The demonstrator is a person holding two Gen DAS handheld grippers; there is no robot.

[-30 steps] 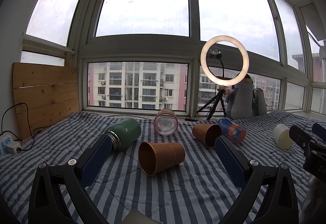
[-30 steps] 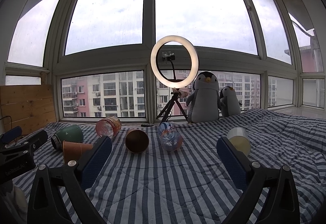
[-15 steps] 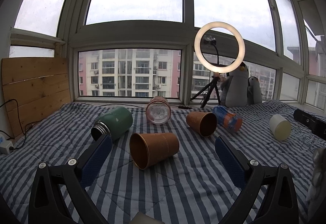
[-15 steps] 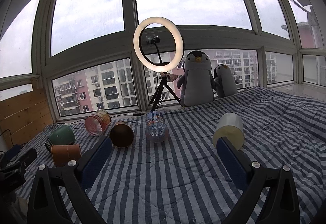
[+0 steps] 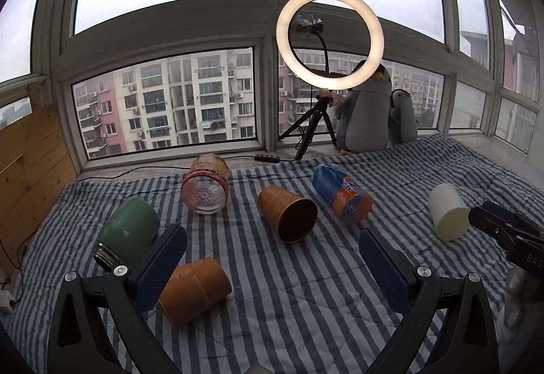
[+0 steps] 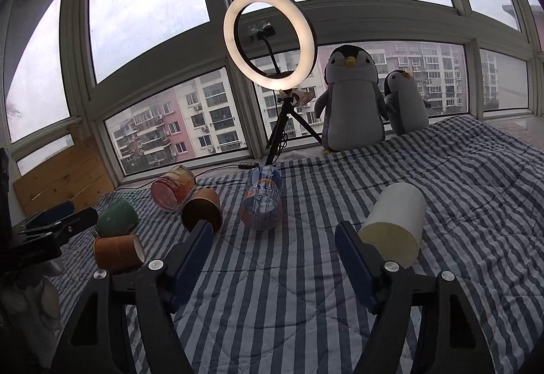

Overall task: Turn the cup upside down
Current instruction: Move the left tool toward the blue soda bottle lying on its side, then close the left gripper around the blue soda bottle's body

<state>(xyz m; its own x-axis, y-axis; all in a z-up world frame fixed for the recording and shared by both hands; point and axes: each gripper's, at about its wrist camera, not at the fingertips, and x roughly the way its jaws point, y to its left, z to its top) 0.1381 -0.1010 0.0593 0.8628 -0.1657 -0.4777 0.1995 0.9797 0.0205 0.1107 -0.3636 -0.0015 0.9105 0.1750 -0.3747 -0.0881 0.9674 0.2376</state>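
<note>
Blue-and-white striped quilted bedding [image 5: 289, 312] covers a platform under a bay window, and six containers lie toppled on it. From the left: a dark green steel flask [image 5: 131, 231] with its threaded neck toward the camera, an orange paper cup [image 5: 195, 292] lying on its side beside the left gripper's [image 5: 268, 267] left finger, a pink clear plastic jar [image 5: 205, 190], a brown paper cup [image 5: 287, 214] with its mouth facing the viewer, a blue-and-orange soda bottle [image 5: 341, 195], and a cream-white plastic cup [image 6: 394, 221]. Both tools are spread wide and hold nothing. The right gripper [image 6: 272, 260] is the nearer one to the cream-white cup: that cup lies just beyond and slightly right of its right finger, long axis running roughly along the gripper's line of sight, flat end toward the camera. I judge that the tool must shift right to straddle the cup across its width, then rotate it onto its rim. Further back stand a lit ring light [image 6: 270, 40] and two plush penguins [image 6: 353, 102].
</note>
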